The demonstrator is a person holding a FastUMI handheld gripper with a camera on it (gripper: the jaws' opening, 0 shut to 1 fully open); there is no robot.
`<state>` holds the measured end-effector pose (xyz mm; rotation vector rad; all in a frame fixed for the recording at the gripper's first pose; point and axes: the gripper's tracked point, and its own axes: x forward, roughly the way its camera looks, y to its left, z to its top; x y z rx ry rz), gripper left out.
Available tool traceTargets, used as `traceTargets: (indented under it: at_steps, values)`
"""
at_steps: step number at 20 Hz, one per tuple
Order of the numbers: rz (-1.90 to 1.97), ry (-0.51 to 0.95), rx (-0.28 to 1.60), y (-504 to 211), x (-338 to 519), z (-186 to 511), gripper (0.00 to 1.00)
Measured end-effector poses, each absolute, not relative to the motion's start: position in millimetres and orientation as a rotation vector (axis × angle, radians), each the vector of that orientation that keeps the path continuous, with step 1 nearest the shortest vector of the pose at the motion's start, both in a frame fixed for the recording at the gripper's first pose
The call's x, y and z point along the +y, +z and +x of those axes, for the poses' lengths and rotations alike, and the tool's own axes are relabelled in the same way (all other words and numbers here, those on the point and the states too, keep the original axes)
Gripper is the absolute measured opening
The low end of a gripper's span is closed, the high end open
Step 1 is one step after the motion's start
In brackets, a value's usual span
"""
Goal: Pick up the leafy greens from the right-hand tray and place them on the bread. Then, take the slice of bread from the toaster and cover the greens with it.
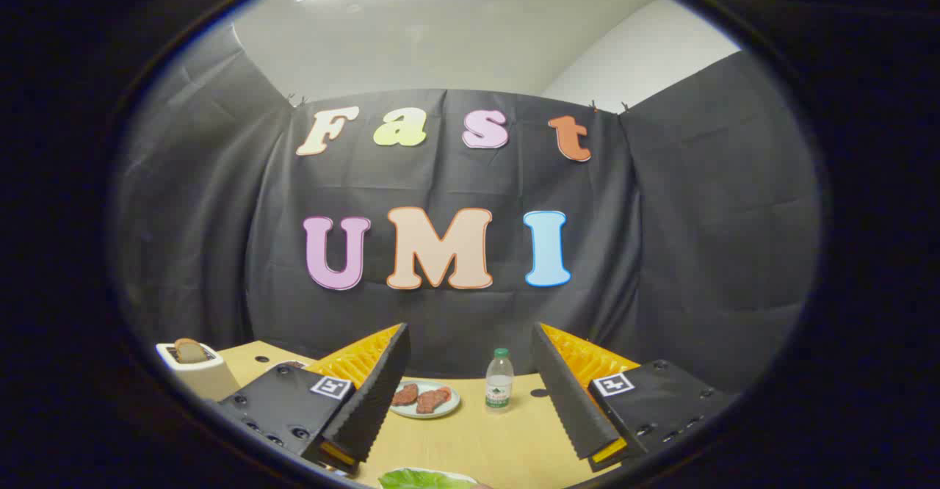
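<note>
Currently hand-held gripper (pixel 470 371) gaping above table (pixel 470 437), leafy greens (pixel 426 479) below fingers.

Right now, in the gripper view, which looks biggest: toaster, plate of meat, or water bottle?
1. Toaster, beyond the open gripper.
2. Plate, about alike; unsure.
3. Water bottle, smallest.

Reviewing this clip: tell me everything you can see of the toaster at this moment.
The toaster is a pale, cream-coloured box with rounded edges and a dark top, plastic by its look. It stands upright at the far corner of the wooden table, off to the side of the open gripper and beyond one finger's housing, which hides its lower part. A browned slice of bread sticks up out of its slot. Nothing else touches it.
</note>
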<state>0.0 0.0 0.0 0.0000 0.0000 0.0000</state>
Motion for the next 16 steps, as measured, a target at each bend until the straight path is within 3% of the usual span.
traceTargets:
  at_steps: [16]
  values:
    - [-0.074, -0.015, 0.030, -11.6, -13.9, -32.0, 1.00]
